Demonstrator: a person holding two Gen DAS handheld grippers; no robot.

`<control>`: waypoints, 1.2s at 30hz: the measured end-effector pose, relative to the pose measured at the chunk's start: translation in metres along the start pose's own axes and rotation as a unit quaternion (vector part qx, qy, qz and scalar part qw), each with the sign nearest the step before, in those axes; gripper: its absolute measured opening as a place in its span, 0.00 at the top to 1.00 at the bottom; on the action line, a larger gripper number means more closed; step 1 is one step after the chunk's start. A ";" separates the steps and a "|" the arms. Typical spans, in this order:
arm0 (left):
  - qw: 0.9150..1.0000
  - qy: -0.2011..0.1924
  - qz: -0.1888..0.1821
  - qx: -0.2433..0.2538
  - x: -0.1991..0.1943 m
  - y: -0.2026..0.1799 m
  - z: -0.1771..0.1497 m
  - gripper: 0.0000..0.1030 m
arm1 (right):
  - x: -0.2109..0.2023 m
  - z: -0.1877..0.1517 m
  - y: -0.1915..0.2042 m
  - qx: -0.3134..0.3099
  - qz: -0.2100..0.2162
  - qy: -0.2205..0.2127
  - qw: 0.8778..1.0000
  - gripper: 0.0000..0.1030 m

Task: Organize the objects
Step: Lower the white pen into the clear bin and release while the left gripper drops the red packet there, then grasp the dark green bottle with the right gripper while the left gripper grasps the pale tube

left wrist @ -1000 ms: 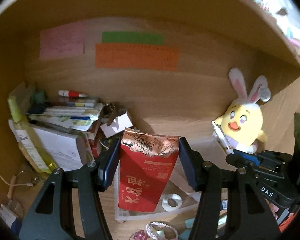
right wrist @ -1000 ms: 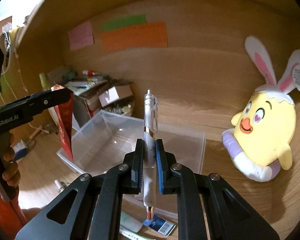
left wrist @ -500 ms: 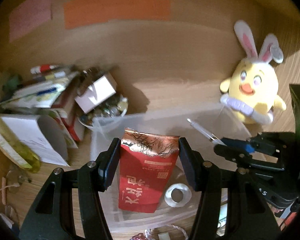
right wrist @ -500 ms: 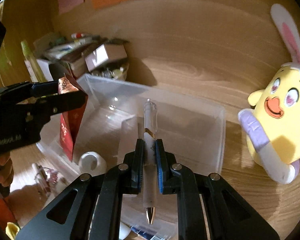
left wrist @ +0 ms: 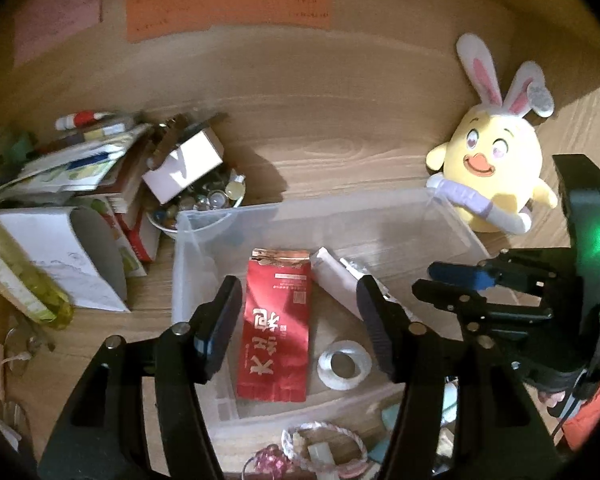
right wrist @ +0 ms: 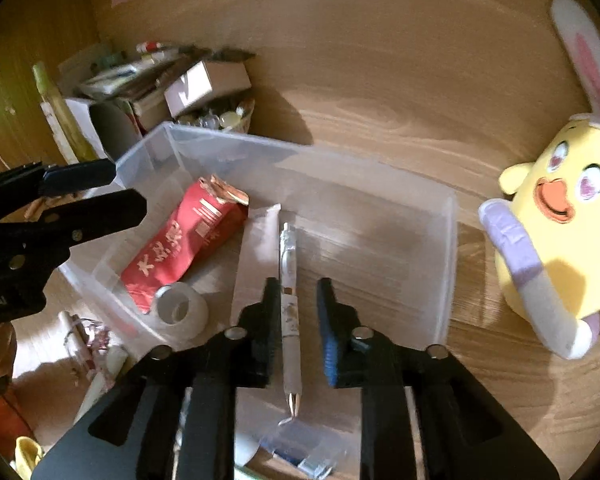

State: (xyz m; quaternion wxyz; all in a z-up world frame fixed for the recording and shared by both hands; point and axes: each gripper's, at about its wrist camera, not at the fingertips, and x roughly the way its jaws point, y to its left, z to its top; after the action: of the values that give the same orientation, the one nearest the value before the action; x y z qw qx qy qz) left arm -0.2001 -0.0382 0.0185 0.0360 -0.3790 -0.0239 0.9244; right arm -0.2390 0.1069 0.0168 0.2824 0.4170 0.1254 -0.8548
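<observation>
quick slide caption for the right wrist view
Open right gripper above a white pen in the clear bin, red packet alongside.

The left black two-finger gripper hangs with jaws spread wide, gripping nothing. To its right, the right black two-finger gripper also stands parted, unclamped.

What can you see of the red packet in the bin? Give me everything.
The red packet is a flat foil-looking pouch, red with white characters, small white print and a crumpled coppery top edge. It lies on the floor of the clear plastic bin, near its left side, released. A roll of clear tape sits against its bottom end. The left gripper hangs open above it, fingers on either side, not touching.
</observation>
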 end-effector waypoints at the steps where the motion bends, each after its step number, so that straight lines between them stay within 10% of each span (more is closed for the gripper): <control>1: 1.000 -0.006 0.003 -0.001 -0.006 0.000 -0.001 0.33 | -0.007 -0.001 0.001 0.001 -0.004 -0.008 1.000 0.75; 12: 0.998 -0.057 0.032 -0.009 -0.068 0.005 -0.029 0.06 | -0.094 -0.033 0.016 0.014 -0.004 -0.100 0.995 0.38; 32: 0.998 0.004 0.047 -0.031 -0.072 -0.006 -0.142 0.06 | -0.104 -0.138 0.062 0.031 0.055 -0.074 0.995 0.37; 36: 0.999 0.021 0.037 -0.021 -0.065 -0.018 -0.155 0.23 | -0.094 -0.151 0.073 0.025 0.058 -0.059 0.996 0.37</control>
State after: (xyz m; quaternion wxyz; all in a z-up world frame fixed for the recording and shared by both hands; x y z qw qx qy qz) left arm -0.0442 -0.0229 -0.0447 -0.0057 -0.3994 -0.0281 0.9163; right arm -0.0529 0.1514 -0.0020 0.3279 0.3796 0.0633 -0.8628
